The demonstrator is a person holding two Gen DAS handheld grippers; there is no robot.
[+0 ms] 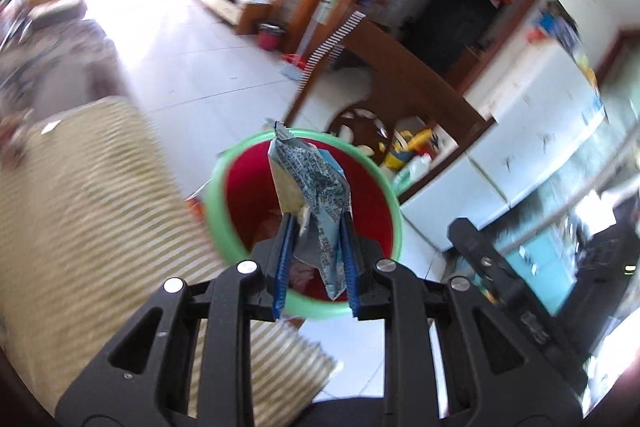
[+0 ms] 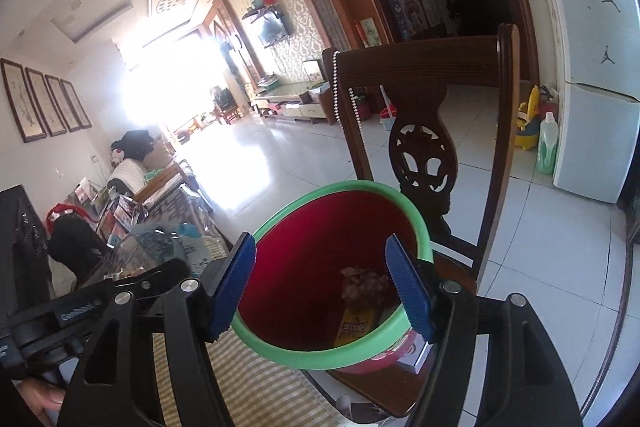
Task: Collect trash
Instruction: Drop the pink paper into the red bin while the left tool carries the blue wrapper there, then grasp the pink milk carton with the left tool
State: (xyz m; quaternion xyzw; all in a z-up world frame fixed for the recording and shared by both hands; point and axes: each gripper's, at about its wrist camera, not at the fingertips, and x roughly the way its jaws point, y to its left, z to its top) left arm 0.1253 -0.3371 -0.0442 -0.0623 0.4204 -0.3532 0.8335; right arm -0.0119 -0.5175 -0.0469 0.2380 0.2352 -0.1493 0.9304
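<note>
Both views are lit by strong daylight from a blown-out window (image 2: 168, 83) at the far end of the room, and a white glare is thrown across the tiled floor (image 2: 248, 163). The left wrist view is smeared by motion blur, most heavily over the striped cloth (image 1: 100, 195) and the refrigerator (image 1: 532, 131), while the right wrist view is rendered sharp. Straight lines are bent by fisheye distortion, and the corners of both views are darkened by vignetting.
</note>
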